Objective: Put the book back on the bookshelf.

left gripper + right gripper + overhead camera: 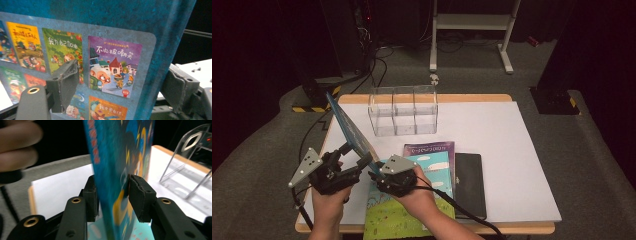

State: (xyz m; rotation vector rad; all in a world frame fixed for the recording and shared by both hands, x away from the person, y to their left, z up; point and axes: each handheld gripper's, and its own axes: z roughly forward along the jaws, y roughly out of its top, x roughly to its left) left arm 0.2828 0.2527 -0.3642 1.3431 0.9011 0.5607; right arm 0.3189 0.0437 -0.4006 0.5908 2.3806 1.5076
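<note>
- Blue picture book: standing tilted on edge above the near left part of the white table, left of and nearer than the clear acrylic organiser; its top corner is rising toward the table's far left edge.
- Left gripper: sitting in the person's left hand, which is coming in from the near edge; its jaws are standing apart, one on each side of the book's lower edge, and the left gripper view is showing no pad pressing on the back cover.
- Right gripper: resting in the right hand, just beside the left gripper; its jaws are straddling the book's lower edge with a gap showing at the right-hand pad, so they are parted, not clamping.
- Writing: the back cover is showing small book covers with Chinese titles; too blurred to read with certainty.
- Stack right of the grippers: a light blue and green book lying over a purple book, with a black book beside it.
- Open room: bare white table is lying between the organiser and the stack, and along the far right.
</note>
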